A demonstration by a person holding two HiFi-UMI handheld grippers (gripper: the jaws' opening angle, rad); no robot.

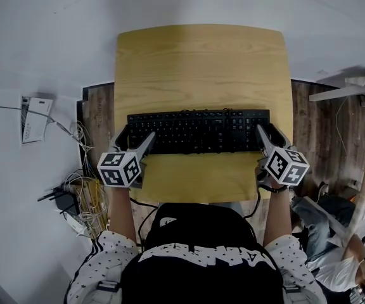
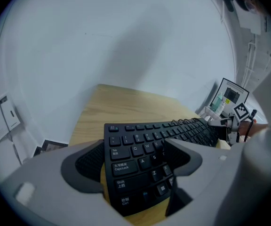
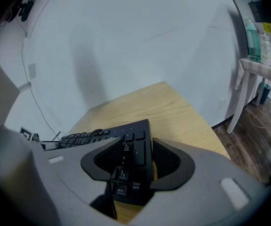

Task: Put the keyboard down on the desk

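Straddling keyboard (image 1: 198, 132) ends, left tool (image 1: 137, 135), right tool (image 1: 268, 130) agape, long axis left-right on desk (image 1: 198, 62)

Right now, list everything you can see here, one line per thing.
keyboard: one, black, lying across the near half of the desk
desk: one, light wood, centre of the head view
cables: a tangle, white and black, low at the desk's left
white box: one, white, left of the desk
side table: one, white, right of the desk
bottles: two, one green, one pale, on the side table
other person: one, seated low at the right
left gripper: one, grey, jaws apart astride the keyboard's left end
right gripper: one, grey, jaws apart astride the keyboard's right end
forearms: two, bare, behind the grippers
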